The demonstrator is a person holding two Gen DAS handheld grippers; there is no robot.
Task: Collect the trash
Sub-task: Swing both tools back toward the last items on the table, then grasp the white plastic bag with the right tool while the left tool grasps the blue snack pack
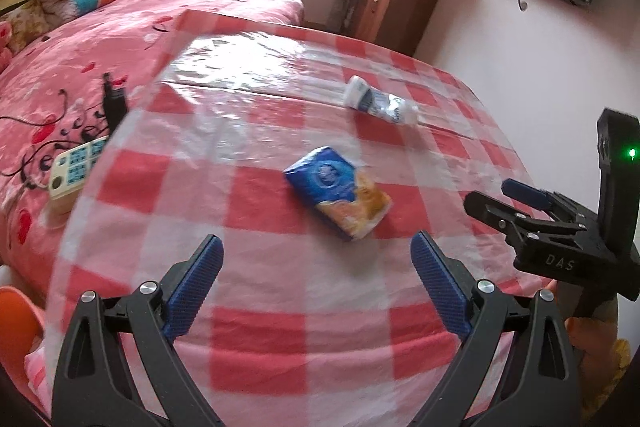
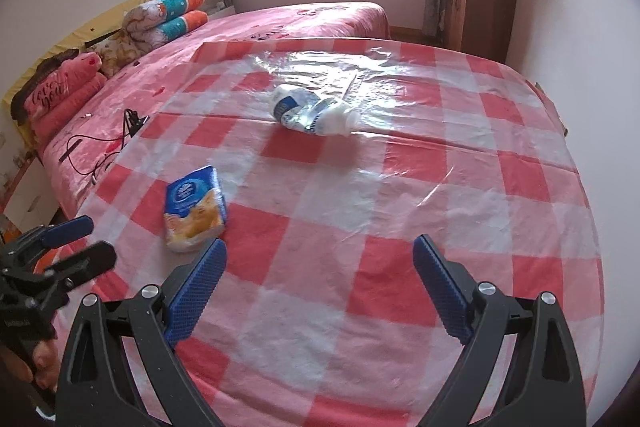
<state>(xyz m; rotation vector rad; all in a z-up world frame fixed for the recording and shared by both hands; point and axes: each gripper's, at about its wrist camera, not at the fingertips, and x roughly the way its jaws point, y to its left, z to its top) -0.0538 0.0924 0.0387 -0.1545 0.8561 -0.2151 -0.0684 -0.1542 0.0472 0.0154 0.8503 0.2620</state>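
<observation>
Left gripper (image 1: pixel 316 283): jaws wide apart, empty.
Right gripper (image 2: pixel 320 283): jaws spread, empty.
Packet (image 1: pixel 339 193): on worktop (image 1: pixel 280 339), 12 o'clock of left gripper.
Bottle (image 2: pixel 310 111): farther, 12 o'clock.
Risk: glossy cover, packet may skid; bottle may roll.

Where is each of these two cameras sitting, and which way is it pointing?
Left wrist: on the left gripper, facing over the checkered table toward the window; right gripper at right edge.
Right wrist: on the right gripper, same direction; left gripper and hand at lower left.
Shared: blue packet, crushed bottle, bed, cabinet.
</observation>
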